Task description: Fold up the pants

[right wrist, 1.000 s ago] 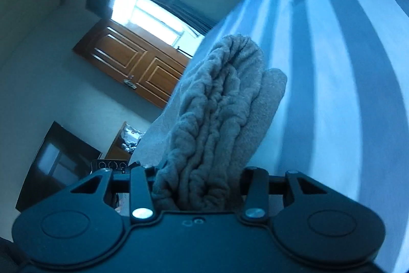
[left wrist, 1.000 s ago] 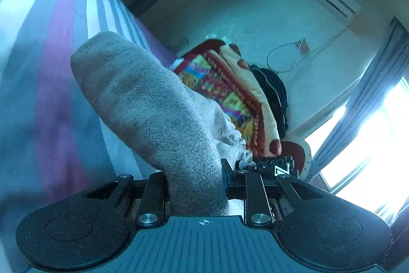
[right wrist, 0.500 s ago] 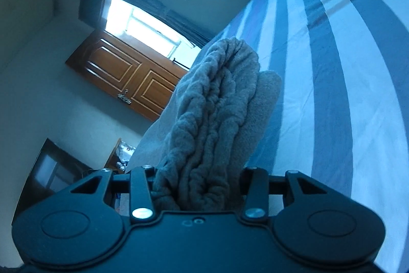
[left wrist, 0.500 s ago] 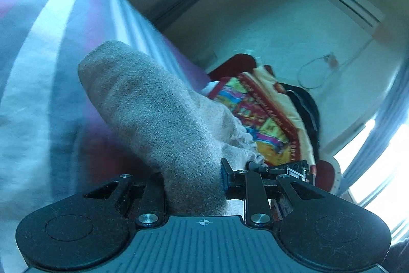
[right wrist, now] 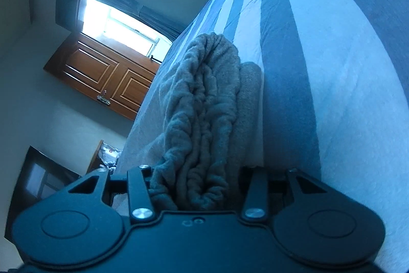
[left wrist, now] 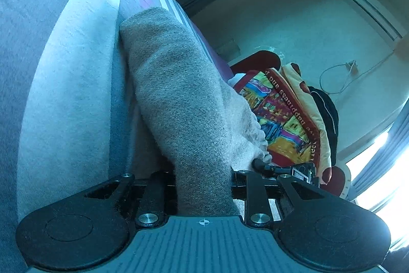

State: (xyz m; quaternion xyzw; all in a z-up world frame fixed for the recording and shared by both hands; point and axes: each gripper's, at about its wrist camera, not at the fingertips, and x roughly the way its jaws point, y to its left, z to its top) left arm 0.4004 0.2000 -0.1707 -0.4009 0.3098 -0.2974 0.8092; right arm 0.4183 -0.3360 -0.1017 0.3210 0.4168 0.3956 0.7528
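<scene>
The pants are grey fleece. In the left wrist view my left gripper (left wrist: 203,186) is shut on a smooth fold of the pants (left wrist: 179,99), which covers the fingers and hangs close to the striped bedsheet (left wrist: 64,83). In the right wrist view my right gripper (right wrist: 196,186) is shut on the bunched, gathered waistband of the pants (right wrist: 202,119), with a smoother layer beside it, just above the blue-striped sheet (right wrist: 345,94). Both pairs of fingertips are hidden by cloth.
A colourful folded blanket (left wrist: 281,114) and dark clothing lie at the bed's far end below an air conditioner (left wrist: 370,7). A wooden door (right wrist: 107,78), a window and a dark screen (right wrist: 38,183) stand off the bed's other side.
Both grippers have come lower toward the bedsheet with the pants still held. The sheet now fills more of both views and the cloth lies closer to it.
</scene>
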